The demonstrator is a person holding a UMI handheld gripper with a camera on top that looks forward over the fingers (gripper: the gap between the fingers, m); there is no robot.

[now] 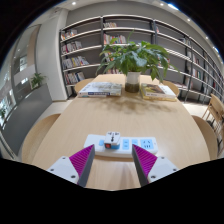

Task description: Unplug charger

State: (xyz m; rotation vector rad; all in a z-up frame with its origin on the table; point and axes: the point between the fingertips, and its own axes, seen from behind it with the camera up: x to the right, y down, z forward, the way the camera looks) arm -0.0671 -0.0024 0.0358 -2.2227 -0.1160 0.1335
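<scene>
The gripper (113, 163) hangs low over a pale wooden worktop (70, 125), its two fingers spread apart with nothing pressed between them; the magenta pads (82, 158) on their inner faces point toward a gap. Just ahead of that gap, lying flat on the wood, is a white power strip (113, 146), a long low bar set crosswise to the fingers. A small white charger (113, 139) stands plugged into the top of it near the middle, a compact blocky shape with a reddish mark on its face; the mark is too small to read, and no brand or lettering on strip or charger can be made out. The charger sits just beyond the fingertips and roughly in line with the space between them, not touched by either one. Farther along the worktop, near its far end, a potted plant (133, 57) with broad green leaves stands in a light-coloured pot. To either side of the pot lie flat printed sheets or open magazines (100, 89), their text unreadable. Chairs with wooden backs (213, 110) stand at the worktop's sides. Beyond them, tall bookshelves (95, 40) line the back wall, their shelves carrying rows of books, with spines too distant to read. Bright ceiling lights show overhead.
</scene>
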